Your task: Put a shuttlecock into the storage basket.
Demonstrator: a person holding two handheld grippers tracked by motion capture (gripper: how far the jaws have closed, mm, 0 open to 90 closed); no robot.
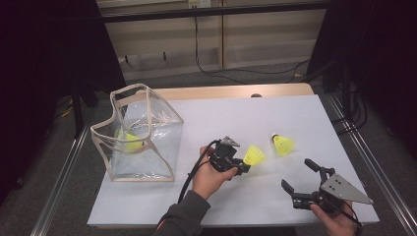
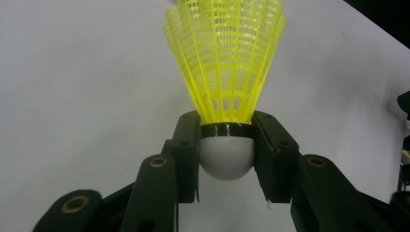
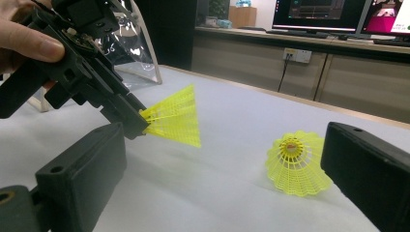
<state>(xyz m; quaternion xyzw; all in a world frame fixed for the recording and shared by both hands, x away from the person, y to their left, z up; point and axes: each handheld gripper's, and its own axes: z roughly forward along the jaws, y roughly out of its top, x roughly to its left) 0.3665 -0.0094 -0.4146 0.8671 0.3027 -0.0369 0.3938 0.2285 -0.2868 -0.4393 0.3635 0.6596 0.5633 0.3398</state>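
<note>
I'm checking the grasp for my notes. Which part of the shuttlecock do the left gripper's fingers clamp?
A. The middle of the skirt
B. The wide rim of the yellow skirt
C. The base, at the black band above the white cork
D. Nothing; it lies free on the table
C: in the left gripper view the fingers press both sides of the shuttlecock at its black band, with the skirt pointing away from the left gripper.

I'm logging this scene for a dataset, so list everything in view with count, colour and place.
Shuttlecocks: three, yellow; one in the left gripper's jaws, one lying on the table at right centre, one inside the bag.
Bag: one, clear with beige trim, table's left side.
Table: one, white top.
Monitors: dark, background of the right gripper view.
Left gripper: black, shut on a shuttlecock, table centre.
Right gripper: black, open, near right.
</note>
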